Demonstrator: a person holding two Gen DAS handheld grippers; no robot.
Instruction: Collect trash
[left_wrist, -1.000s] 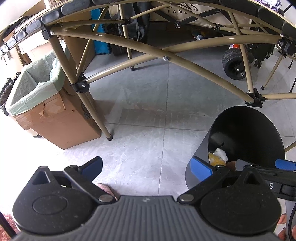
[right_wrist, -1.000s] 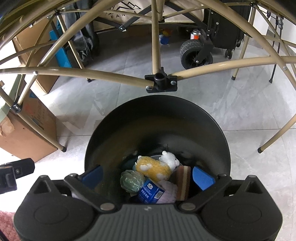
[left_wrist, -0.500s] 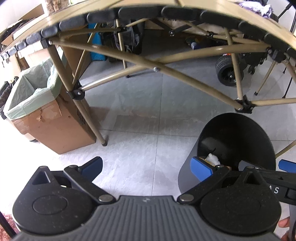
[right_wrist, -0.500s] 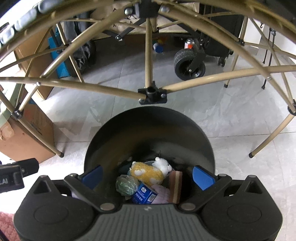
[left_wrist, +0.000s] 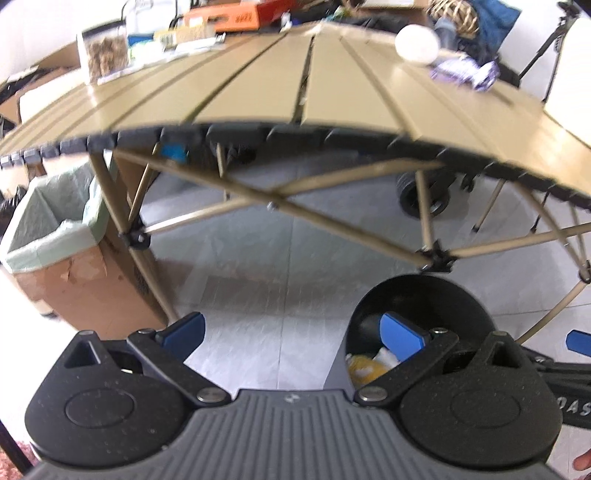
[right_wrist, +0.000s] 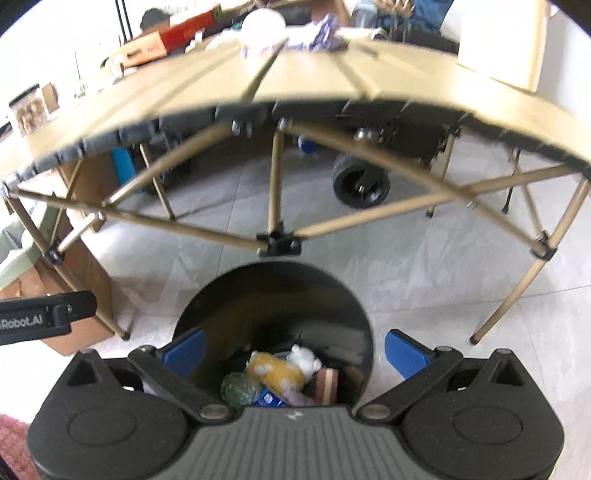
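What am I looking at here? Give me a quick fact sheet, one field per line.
Setting: tan slatted folding table over a grey tiled floor
Bin: round black trash bin on the floor beside the table
Bin contents: yellow and white plush toy, green mesh ball, blue packet
Left tongs: open, empty
Right tongs: open, empty, above the bin
On table: purple wrapper
Nearby: cardboard box lined with a green bag

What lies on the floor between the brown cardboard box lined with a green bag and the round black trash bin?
In the left wrist view, only bare grey tiled floor and one tan table leg separate the cardboard box from the black bin.
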